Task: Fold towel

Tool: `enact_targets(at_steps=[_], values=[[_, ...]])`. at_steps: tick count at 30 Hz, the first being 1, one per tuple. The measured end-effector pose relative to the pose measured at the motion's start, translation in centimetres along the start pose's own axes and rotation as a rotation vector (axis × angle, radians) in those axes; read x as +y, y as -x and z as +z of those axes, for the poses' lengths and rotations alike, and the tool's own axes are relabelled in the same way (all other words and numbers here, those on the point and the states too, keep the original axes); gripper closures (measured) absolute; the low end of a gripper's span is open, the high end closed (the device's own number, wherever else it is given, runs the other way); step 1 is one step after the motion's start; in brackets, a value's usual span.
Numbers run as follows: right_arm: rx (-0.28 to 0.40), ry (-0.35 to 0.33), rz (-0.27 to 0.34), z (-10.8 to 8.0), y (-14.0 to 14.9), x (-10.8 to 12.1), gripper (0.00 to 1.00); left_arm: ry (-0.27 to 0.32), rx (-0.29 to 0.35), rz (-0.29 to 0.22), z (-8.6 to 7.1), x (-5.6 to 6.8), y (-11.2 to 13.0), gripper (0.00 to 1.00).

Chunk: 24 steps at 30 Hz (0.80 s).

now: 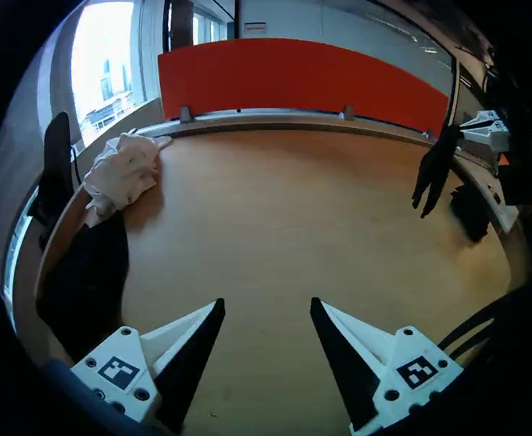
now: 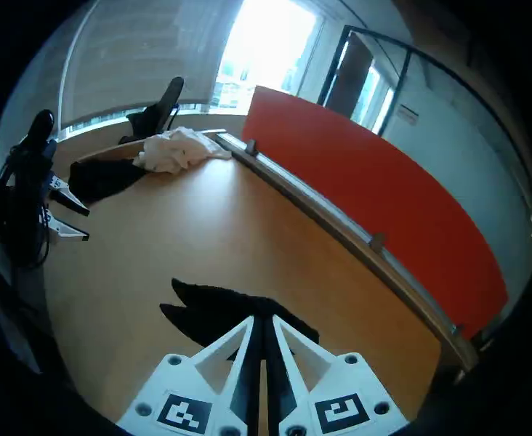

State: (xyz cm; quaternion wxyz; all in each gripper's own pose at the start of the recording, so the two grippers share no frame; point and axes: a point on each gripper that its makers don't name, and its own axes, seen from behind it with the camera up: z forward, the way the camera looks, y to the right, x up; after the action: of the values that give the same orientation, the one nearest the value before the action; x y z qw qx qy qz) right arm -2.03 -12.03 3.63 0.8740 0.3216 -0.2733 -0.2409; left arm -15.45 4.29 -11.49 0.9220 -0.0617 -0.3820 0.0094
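A crumpled white towel [image 1: 123, 169] [image 2: 176, 149] lies at the far left of the wooden table [image 1: 288, 218]. My left gripper [image 1: 267, 301] hovers open over bare wood, with nothing between its fingers; it also appears at the left of the right gripper view [image 2: 86, 224]. My right gripper [image 2: 264, 318] is shut on a black cloth [image 2: 222, 309]. In the left gripper view that black cloth [image 1: 433, 171] hangs limp from the right gripper [image 1: 461, 131] above the table's right side.
A second black cloth [image 1: 84, 280] [image 2: 102, 178] drapes over the table's left edge beside the white towel. An orange divider panel [image 1: 302, 76] [image 2: 382, 196] runs along the back edge. A dark chair [image 1: 54, 171] stands by the window. Another dark item [image 1: 473, 211] lies at the right edge.
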Motion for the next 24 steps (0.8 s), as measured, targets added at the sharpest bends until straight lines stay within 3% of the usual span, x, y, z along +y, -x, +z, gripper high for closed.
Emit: enact_targets(at_steps=[24], values=[[-0.074,0.103,0.047,-3.1,5.8,10.4,0.96,-0.006,-0.020,0.011,0.8,0.8,-0.4,0.13]])
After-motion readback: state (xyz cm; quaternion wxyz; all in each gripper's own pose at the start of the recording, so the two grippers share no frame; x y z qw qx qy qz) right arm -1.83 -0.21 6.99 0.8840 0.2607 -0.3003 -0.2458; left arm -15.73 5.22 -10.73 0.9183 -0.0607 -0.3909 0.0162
